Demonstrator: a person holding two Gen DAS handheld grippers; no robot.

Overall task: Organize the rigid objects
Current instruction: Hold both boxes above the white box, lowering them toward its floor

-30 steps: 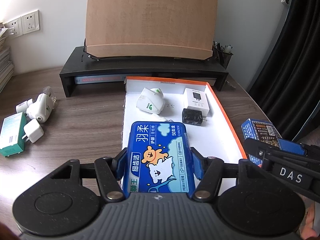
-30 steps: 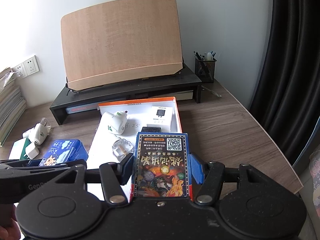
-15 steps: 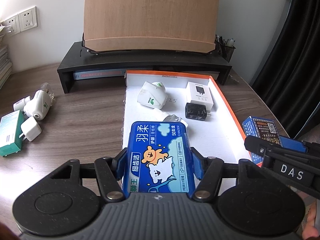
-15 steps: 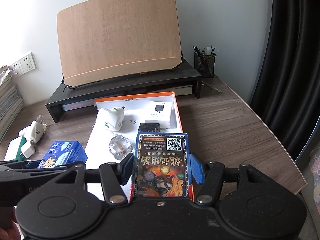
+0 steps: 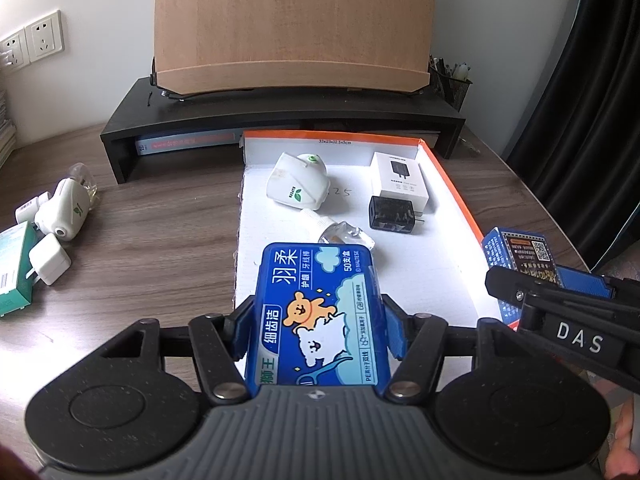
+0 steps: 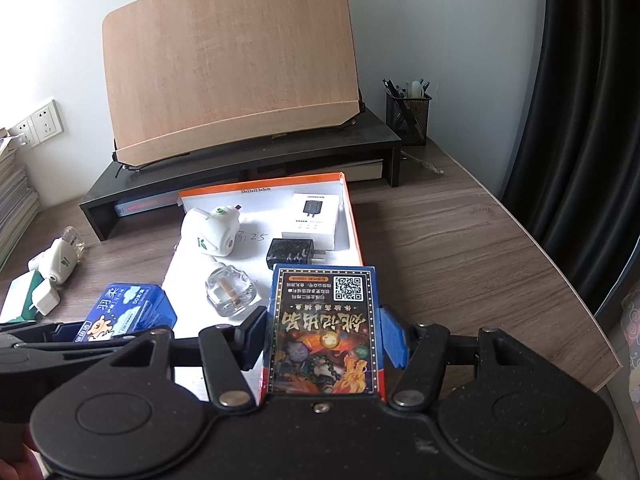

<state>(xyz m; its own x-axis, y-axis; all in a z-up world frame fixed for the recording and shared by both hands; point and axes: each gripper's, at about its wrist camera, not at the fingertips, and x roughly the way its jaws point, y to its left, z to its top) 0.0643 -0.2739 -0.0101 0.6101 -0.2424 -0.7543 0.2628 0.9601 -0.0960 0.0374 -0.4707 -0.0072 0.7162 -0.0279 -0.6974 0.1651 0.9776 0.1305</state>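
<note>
Left gripper point(image 5: 316, 320) clamped on a blue floss box point(image 5: 316, 312), long axis pointing away over the tray's point(image 5: 452, 184) near edge. Right gripper point(image 6: 323, 332) clamped on a card box point(image 6: 324, 328), lengthwise forward, at the tray's right rim. Farther inside: glass bottle point(image 6: 228, 292), black charger point(image 6: 290, 254), white plug point(image 6: 210, 232), white box point(image 6: 314, 216).

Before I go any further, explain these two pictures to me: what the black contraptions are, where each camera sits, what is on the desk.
No robot here: a person holds two hand grippers, each with a camera looking along its jaws. The left gripper clamps a blue floss-pick box; the right gripper clamps a blue card box. Ahead on the wooden desk lies an orange-edged tray holding a white plug-in device, a black charger, a white charger box and a clear bottle. Left of the tray lie another white device, a white adapter and a green box.
</note>
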